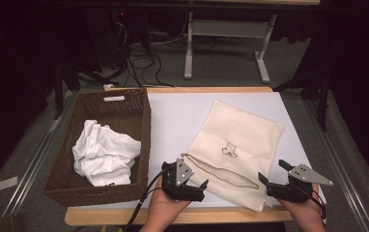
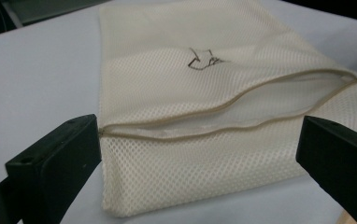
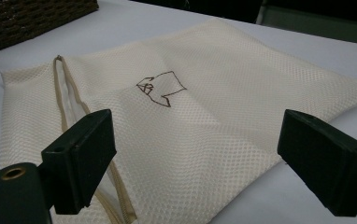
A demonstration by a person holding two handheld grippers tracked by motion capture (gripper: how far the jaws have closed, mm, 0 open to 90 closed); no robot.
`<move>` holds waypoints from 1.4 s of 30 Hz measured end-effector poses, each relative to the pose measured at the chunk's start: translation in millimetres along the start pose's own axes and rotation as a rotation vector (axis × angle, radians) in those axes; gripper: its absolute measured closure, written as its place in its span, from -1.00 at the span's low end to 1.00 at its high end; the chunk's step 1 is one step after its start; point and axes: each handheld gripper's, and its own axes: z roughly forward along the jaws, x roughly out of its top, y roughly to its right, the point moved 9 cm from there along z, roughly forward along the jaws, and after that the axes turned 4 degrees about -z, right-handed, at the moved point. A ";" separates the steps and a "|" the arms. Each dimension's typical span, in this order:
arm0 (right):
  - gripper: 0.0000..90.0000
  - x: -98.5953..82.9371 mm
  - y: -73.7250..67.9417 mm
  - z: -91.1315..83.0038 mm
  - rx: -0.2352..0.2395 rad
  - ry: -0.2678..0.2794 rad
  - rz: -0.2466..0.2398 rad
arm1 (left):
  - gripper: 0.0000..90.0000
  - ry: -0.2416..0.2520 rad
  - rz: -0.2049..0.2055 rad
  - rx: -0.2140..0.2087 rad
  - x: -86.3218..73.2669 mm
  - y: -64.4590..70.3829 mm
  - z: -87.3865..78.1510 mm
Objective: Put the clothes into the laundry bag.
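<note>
A cream mesh laundry bag (image 1: 234, 147) lies flat on the white table, with a small brown embroidered mark (image 1: 230, 150) on it. Its zipper opening (image 2: 228, 114) near the front edge gapes, showing white lining. My left gripper (image 1: 195, 180) sits open at the bag's near left corner, its jaws wide apart on either side of the bag (image 2: 204, 121). My right gripper (image 1: 272, 173) is open at the bag's near right corner, and the bag (image 3: 190, 116) lies between and beyond its jaws. Neither gripper holds anything.
A brown wicker basket (image 1: 130, 105) stands at the table's left and holds a crumpled white garment (image 1: 104, 152). The basket's corner (image 3: 32, 16) is visible in the right gripper view. Beyond the table are a desk frame (image 1: 226, 43) and floor cables (image 1: 144, 63).
</note>
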 end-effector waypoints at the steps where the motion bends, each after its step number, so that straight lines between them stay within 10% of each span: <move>1: -0.73 0.3 0.1 0.3 -0.001 0.001 0.000 | -0.99 0.014 -0.006 -0.004 4.3 0.8 -2.4; 12: -0.72 -1.0 2.3 3.1 -0.004 -0.003 -0.001 | -0.98 0.171 -0.056 0.011 44.1 -9.2 -44.4; 42: -0.80 -1.5 3.8 3.2 -0.010 0.002 -0.012 | -0.98 0.212 -0.148 0.299 36.1 -119.0 -128.7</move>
